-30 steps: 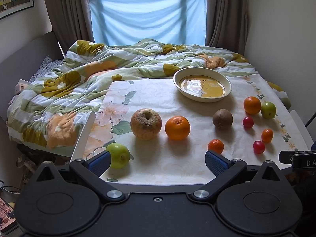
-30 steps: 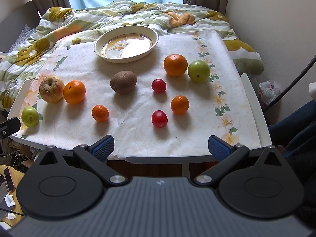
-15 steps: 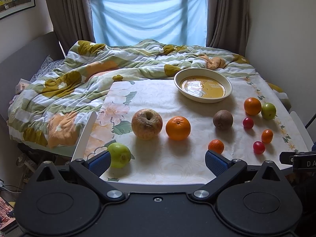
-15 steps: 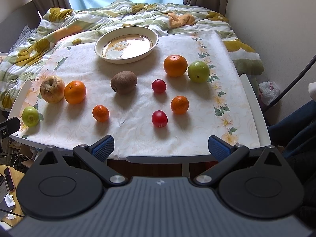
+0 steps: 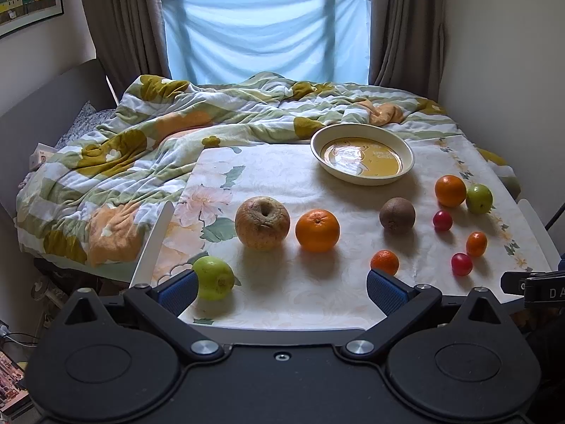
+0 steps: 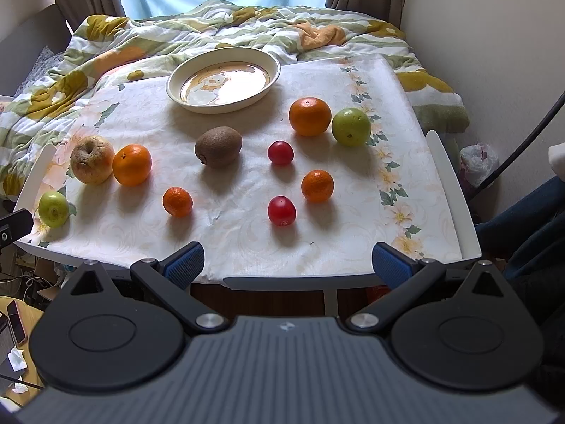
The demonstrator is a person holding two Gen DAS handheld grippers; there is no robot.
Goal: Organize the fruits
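Several fruits lie on a cloth-covered table [image 6: 406, 162]. An empty cream bowl [image 6: 223, 81] [image 5: 362, 157] stands at the back. A wrinkled apple [image 5: 262, 223], an orange [image 5: 317, 230] and a green apple [image 5: 214, 277] lie at the left. A kiwi [image 6: 219, 146], two red tomatoes [image 6: 281, 211], small tangerines [image 6: 177, 201], another orange [image 6: 310, 116] and a green apple [image 6: 351, 127] lie toward the right. My left gripper [image 5: 280, 289] is open and empty at the front edge, its left pad beside the green apple. My right gripper [image 6: 287, 265] is open and empty before the front edge.
A bed with a rumpled flowered quilt [image 5: 116, 162] lies behind and left of the table. A wall [image 6: 494, 35] runs along the right. A curtained window [image 5: 265, 42] is at the back. A phone [image 6: 16, 321] lies on a low surface at the lower left.
My left gripper has tilted up slightly, so the scene sits a little lower in its view. My right gripper has barely moved. No fruit has moved.
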